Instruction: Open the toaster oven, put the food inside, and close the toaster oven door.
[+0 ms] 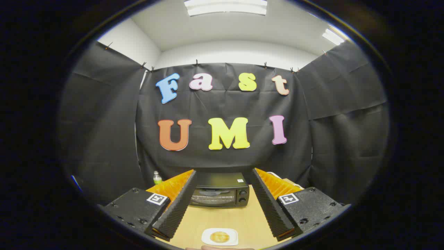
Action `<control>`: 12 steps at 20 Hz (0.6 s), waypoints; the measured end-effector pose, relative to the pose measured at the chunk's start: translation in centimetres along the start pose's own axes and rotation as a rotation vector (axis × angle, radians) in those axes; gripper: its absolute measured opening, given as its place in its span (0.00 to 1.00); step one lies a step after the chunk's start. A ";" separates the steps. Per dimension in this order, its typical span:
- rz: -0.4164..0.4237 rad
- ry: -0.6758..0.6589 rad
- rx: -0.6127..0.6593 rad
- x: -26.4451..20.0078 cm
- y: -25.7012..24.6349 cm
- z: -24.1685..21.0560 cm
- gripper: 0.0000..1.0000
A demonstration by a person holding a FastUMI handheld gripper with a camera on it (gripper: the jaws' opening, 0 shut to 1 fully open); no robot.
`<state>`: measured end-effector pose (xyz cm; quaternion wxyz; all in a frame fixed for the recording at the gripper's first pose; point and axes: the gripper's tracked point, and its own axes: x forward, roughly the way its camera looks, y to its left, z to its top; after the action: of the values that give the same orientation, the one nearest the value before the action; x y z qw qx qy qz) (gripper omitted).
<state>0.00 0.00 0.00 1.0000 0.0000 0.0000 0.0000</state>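
Two fingers point(222, 189) stand wide apart with nothing between them but open air, holding nothing. Beyond their tips, at the back of the counter point(242, 218) against the booth's black cloth, sits the oven point(219, 194), its door shut, two knobs point(242, 196) on its right side. Nearer than the oven, between the finger bases, a white plate point(220, 236) rests on the counter with a round golden piece of food point(219, 237) on it. A small bottle point(157, 177) stands left of the oven, beyond the left finger.
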 end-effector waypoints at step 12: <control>0.003 -0.037 0.003 -2.0 -0.2 0.8 1.00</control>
<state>-1.97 -0.22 0.80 0.9998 0.0014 -0.0186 0.0017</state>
